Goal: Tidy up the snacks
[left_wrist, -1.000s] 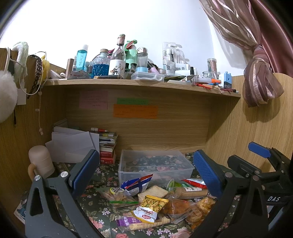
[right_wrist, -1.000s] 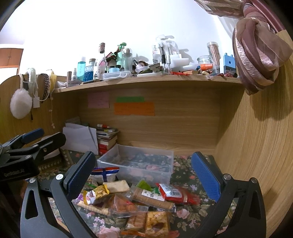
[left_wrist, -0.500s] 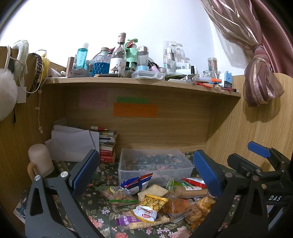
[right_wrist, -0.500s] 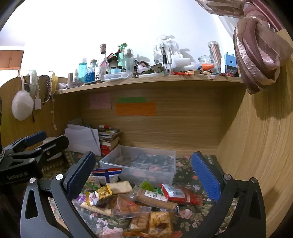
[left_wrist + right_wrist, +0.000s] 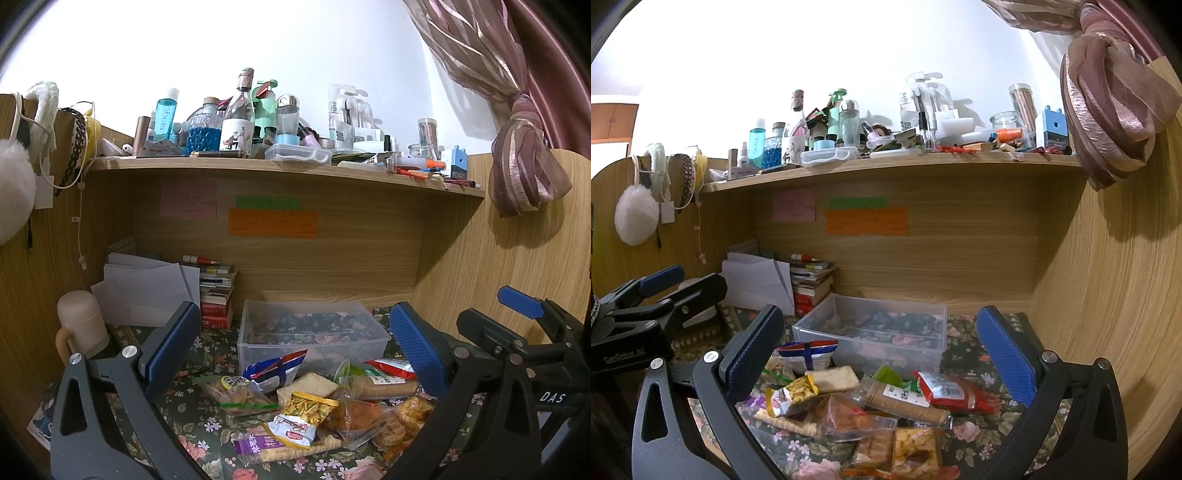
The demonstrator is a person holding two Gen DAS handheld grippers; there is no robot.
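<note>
A: Where are the snacks?

B: A heap of snack packets (image 5: 317, 402) lies on the surface (image 5: 192, 417), which is covered by a dark floral cloth, at the near side. Just beyond the heap stands a clear plastic box (image 5: 310, 332) with nothing in it; the cloth's pattern shows through its walls. A blue, white and red packet (image 5: 275, 373) leans against the box's near wall. To the right, a red packet (image 5: 945, 387) rests beside a long sleeve of biscuits (image 5: 905, 400).

A: And the claws?

B: The left claw (image 5: 291, 347) hangs above the heap with its blue-padded fingers (image 5: 171, 343) spread wide, holding nothing. The right claw (image 5: 881, 350) is equally wide open and empty, also above the heap. Each one shows at the edge of the other's view.

A: What surrounds them?

B: Wooden walls enclose the surface. At the far left sit a stack of books (image 5: 218, 295) and white papers (image 5: 147, 288). A shelf (image 5: 288, 168) above is crowded with bottles. Coloured notes (image 5: 273, 221) are stuck to the back wall, and a pink curtain (image 5: 517, 147) hangs knotted at the right.
</note>
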